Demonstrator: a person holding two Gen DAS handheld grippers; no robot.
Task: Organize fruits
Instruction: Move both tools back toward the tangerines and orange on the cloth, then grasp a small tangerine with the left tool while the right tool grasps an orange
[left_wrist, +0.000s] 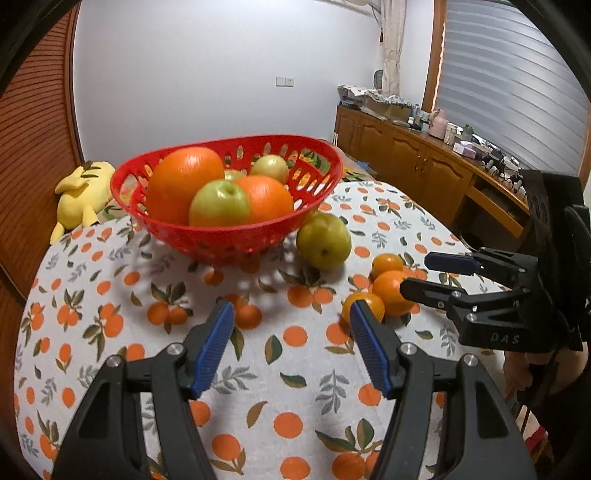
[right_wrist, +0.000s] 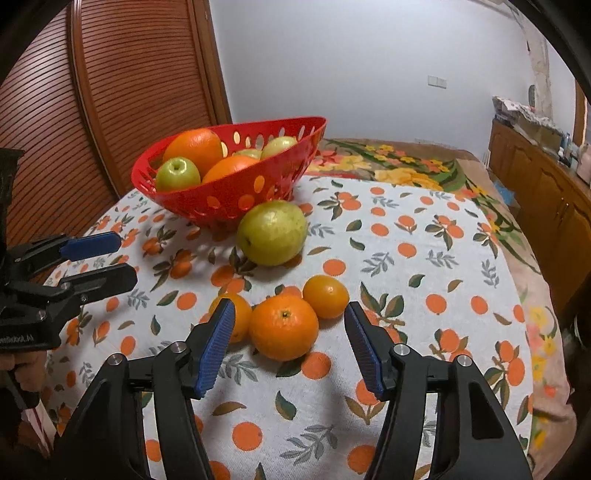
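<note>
A red perforated basket (left_wrist: 229, 236) (right_wrist: 221, 199) holds two large oranges and several green fruits. A green pear-like fruit (left_wrist: 323, 240) (right_wrist: 271, 232) lies on the cloth just beside the basket. Three small oranges (left_wrist: 391, 293) (right_wrist: 283, 326) sit clustered in front of it. My left gripper (left_wrist: 291, 325) (right_wrist: 114, 254) is open and empty, left of the cluster. My right gripper (right_wrist: 290, 328) (left_wrist: 417, 275) is open, its fingers either side of the nearest small orange, not touching it.
The table (left_wrist: 295, 406) wears an orange-print cloth. A yellow plush toy (left_wrist: 81, 192) lies at the far left by the wooden shutter door. A floral cloth (right_wrist: 406, 162) lies behind the table. Wooden cabinets with clutter (left_wrist: 424, 155) line the right wall.
</note>
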